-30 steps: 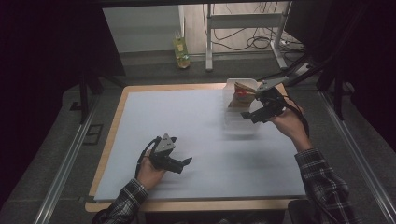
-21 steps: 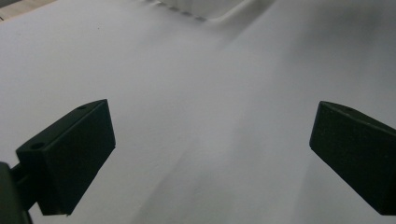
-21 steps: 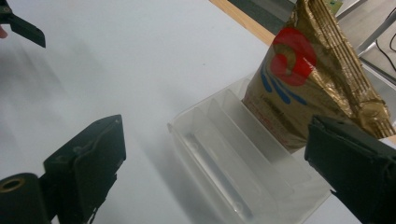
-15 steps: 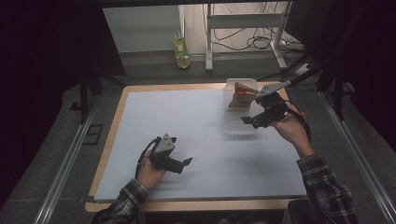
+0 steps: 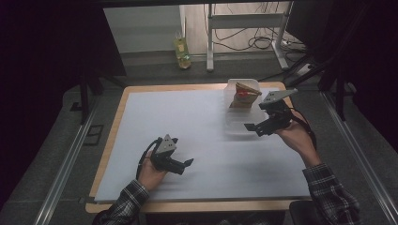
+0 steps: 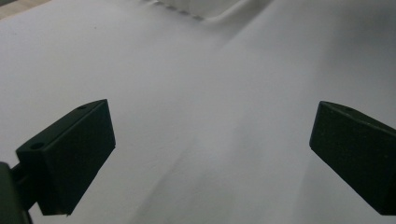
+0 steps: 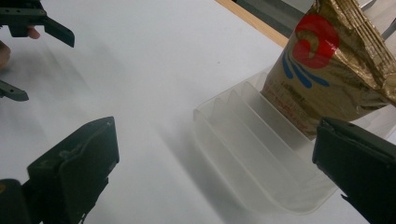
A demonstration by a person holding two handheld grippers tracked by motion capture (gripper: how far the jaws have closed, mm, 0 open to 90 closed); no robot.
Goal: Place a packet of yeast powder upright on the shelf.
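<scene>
High view: a white sheet (image 5: pixel 197 136) is spread over the table (image 5: pixel 123 101). A clear ribbed tray (image 5: pixel 241 123) is set near the far right corner, and a gold pouch (image 5: pixel 244 95) is stood upright in its far slot, leaning slightly, apparently so the ribs keep it on edge. The right gripper (image 5: pixel 253 127) is held just beside the tray's near end, apart from the pouch; its jaws have just been opening and nothing is seen between them, which suggests the pouch was let go there. The left gripper (image 5: pixel 187 165) is rested low on the sheet, well apart from the tray, seemingly parked out of the way.

Left gripper view: the two black jaws are spread wide over bare sheet (image 6: pixel 205 116), nothing gripped. A corner of the tray (image 6: pixel 219 7) is glimpsed at the top edge.

Right gripper view: the jaws are spread wide and empty, framing the tray (image 7: pixel 243 154). The pouch (image 7: pixel 327 70) is seen seated in the last slot, against the end wall, with the nearer slots left free, presumably for further items. The left gripper (image 7: pixel 25 60) is seen farther off on the sheet, jaws parted.
</scene>
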